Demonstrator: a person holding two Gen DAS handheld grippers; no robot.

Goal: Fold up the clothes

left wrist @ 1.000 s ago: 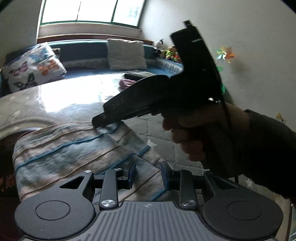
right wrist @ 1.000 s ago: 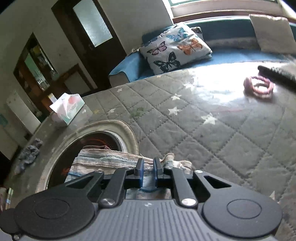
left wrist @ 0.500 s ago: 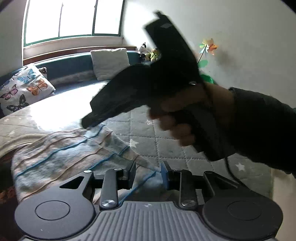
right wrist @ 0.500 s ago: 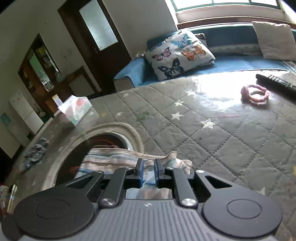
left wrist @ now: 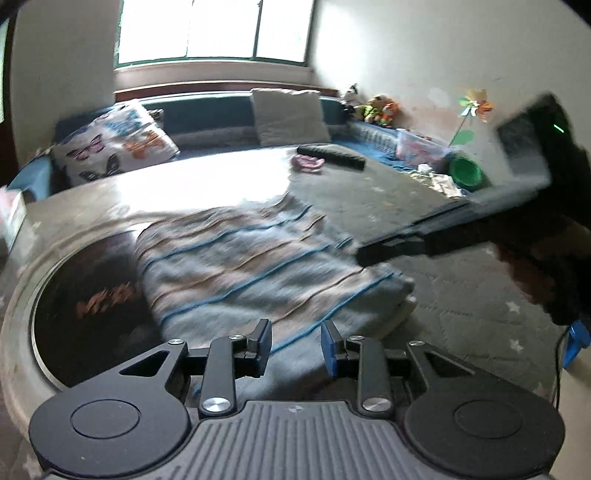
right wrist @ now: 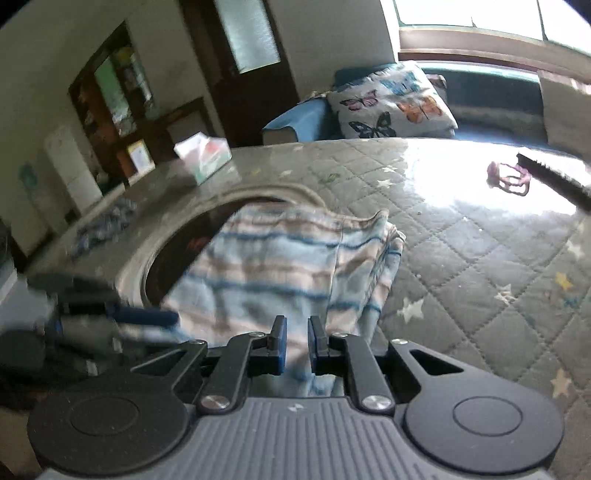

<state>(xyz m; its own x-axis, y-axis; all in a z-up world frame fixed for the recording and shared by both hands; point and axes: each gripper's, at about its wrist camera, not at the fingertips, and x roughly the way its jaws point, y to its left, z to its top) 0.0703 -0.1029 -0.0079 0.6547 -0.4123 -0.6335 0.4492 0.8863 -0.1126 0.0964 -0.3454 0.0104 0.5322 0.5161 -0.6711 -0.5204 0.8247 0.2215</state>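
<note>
Striped cloth (left wrist: pixel 258 266), folded over at least once, lies in the middle of the left wrist frame, half on the quilted cover (left wrist: pixel 461 280) and half over the dark round opening (left wrist: pixel 88 302) at lower left. Left gripper (left wrist: pixel 295 341): jaws stand apart above the cloth's near edge, pads pressing on nothing, though the cloth lies under them. The gap narrowed slightly just now. Right gripper (right wrist: pixel 294 345): jaws nearly closed, striped fabric showing in the narrow gap; whether the pads pinch it is not clear. In the left view its black body (left wrist: pixel 461 229) enters from the right, tip at the cloth's right edge. Judgement: right holds or pins a corner so the layers stay aligned.

Surface: grey quilted star-pattern cover with glare from the window (left wrist: pixel 214 29). Tissue box (right wrist: pixel 205 160) upper left of the right wrist frame; butterfly cushion (right wrist: pixel 395 107), pink ring (right wrist: pixel 509 179), remote (left wrist: pixel 330 156) further back.
</note>
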